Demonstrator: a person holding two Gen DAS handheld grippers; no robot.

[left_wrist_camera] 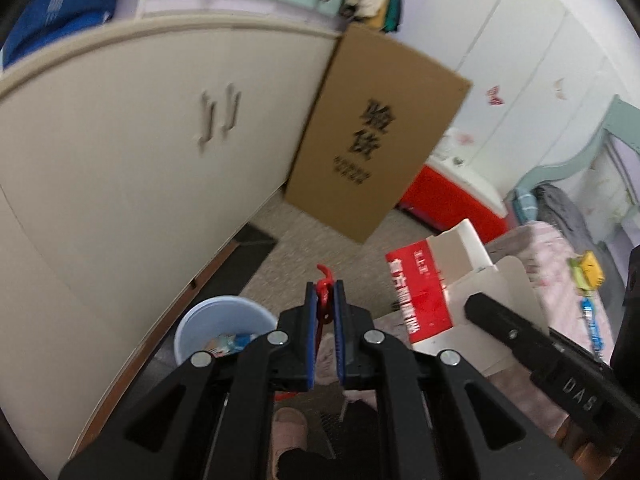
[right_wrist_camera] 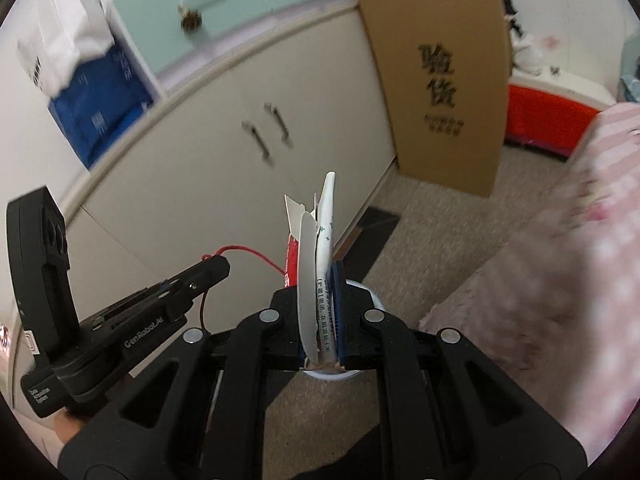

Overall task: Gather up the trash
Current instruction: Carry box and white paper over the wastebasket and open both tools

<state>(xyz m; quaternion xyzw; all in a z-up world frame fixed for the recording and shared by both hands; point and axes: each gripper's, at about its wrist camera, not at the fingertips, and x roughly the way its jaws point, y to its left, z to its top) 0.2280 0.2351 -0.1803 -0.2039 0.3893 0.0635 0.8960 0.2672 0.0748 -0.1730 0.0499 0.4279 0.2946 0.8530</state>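
Note:
My left gripper [left_wrist_camera: 325, 286] is shut on a thin red string [left_wrist_camera: 323, 298], held in the air above the floor. A pale blue bin [left_wrist_camera: 224, 330] with wrappers inside stands below and to its left. My right gripper [right_wrist_camera: 320, 276] is shut on a flattened red-and-white paper box [right_wrist_camera: 320, 236]; the box also shows in the left wrist view [left_wrist_camera: 424, 300], at the tip of the right gripper [left_wrist_camera: 472, 304]. In the right wrist view the left gripper [right_wrist_camera: 216, 270] is at the left with the red string [right_wrist_camera: 248, 252] running to the box. The bin's rim [right_wrist_camera: 340, 376] shows just under the right jaws.
A cream cabinet [left_wrist_camera: 132, 160] runs along the left. A brown cardboard box [left_wrist_camera: 376, 136] leans by it on the carpet. A bed with a pink cover [right_wrist_camera: 560, 248] is at the right, a red-and-white chest [left_wrist_camera: 452, 196] beyond. A slippered foot [left_wrist_camera: 288, 432] is below.

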